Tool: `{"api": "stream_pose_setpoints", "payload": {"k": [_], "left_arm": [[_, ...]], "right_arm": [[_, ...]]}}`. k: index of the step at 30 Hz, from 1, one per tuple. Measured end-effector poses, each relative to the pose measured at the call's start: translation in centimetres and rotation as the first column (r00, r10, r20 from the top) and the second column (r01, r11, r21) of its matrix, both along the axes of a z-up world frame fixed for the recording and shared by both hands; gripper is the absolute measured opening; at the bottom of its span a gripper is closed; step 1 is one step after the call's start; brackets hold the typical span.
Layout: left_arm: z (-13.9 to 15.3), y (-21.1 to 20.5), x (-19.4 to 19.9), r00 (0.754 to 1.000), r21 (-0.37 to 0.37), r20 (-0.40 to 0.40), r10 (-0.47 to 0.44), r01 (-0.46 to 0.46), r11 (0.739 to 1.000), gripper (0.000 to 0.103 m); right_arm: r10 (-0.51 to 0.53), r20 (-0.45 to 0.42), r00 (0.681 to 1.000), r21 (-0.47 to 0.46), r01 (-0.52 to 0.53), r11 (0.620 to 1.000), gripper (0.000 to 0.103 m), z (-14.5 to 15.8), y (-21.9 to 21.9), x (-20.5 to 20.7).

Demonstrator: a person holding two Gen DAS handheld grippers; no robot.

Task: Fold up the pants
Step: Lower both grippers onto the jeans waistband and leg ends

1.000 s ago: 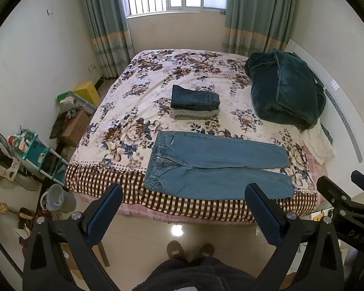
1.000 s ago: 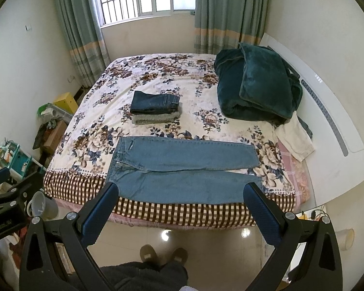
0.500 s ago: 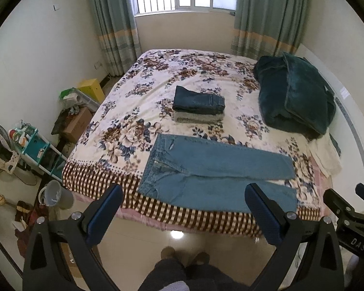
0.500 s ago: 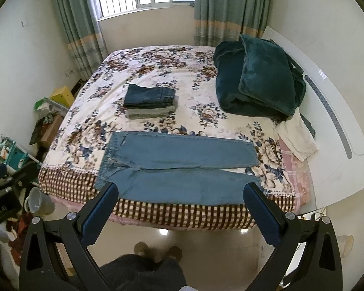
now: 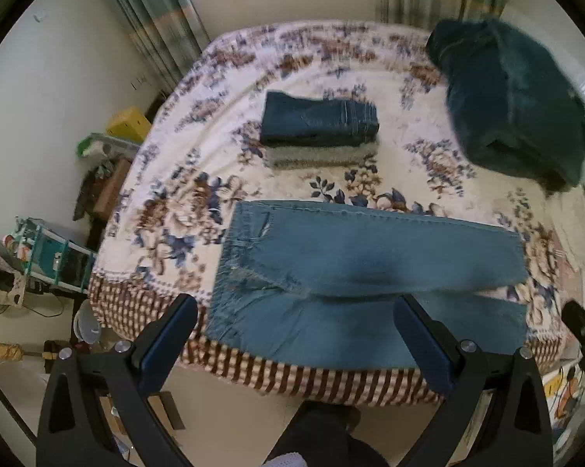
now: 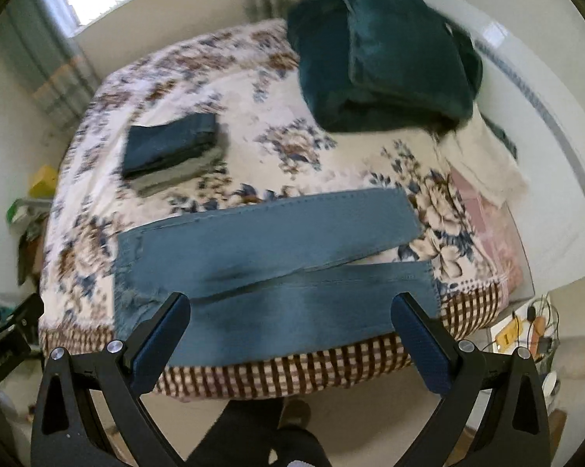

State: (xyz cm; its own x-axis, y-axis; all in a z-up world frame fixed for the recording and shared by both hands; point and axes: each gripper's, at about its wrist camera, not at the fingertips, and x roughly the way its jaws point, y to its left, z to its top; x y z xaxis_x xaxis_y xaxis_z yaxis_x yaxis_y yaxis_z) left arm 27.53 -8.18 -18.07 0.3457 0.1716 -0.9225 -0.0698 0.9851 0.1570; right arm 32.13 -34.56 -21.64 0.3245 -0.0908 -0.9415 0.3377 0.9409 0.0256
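Pants [image 5: 370, 284]: one pair of light blue jeans, laid flat and full length along the near edge of the bed [image 5: 331, 381], waistband toward the near left corner, both leg hems toward the near right corner; the nearer leg slightly overhangs the checked border of the bedspread, and the two legs part a little toward the hems. No fold has been made; judged from this lie, the whole task is still ahead, most likely leg over leg first, then lengthwise. Left gripper [image 5: 296, 334]: held off the near edge above the floor, jaws spread wide and empty, framing the seat and thigh area of the jeans without touching them. Stack of folded clothes [image 5: 319, 132]: dark denim piece on top of a grey piece, mid-bed, beyond the waistband end, well apart from the jeans; seemingly finished items. Right gripper [image 6: 292, 330]: likewise clear of the bed, jaws wide apart with nothing between them, pointed at the middle of the nearer leg. Teal blanket [image 6: 385, 62]: bulky, bundled at the far right corner by the headboard [image 6: 545, 116]. Cream cloth [image 6: 483, 163]: lies at the right edge, just below the blanket. Person's dark trousers and feet show at the bottom of both views. Both views are motion-blurred, so fine seams and pockets are not legible.
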Motion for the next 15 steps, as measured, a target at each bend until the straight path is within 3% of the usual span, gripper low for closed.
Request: {"api": "stream_pose_setpoints", "payload": {"k": [6,9,12,15], "left_arm": [[-11.4,-0.3,12.1,0.980,-0.006,-0.180,0.080,-0.083,0.997,0.103],[-18.3,0.5,17.4,0.944,-0.021,-0.291,0.157,-0.171,0.985,0.103],[-24.2,1.2,21.5,0.902,-0.028,-0.364,0.232,-0.260,0.965,0.103],[-30.7,2.5,24.9,0.835,-0.030,-0.449,0.318,-0.370,0.928,0.103]], "right_arm": [[-0.144,-0.140,0.980,0.022,0.148,0.989,0.103,-12.3,-6.3,12.2],[-0.219,-0.199,0.955,0.038,0.231,0.972,0.103,-18.6,-9.7,17.0],[-0.312,-0.276,0.909,0.052,0.338,0.940,0.103,-25.9,-13.8,21.3],[-0.395,-0.349,0.850,0.073,0.444,0.893,0.103,-32.1,-17.2,23.4]]}}
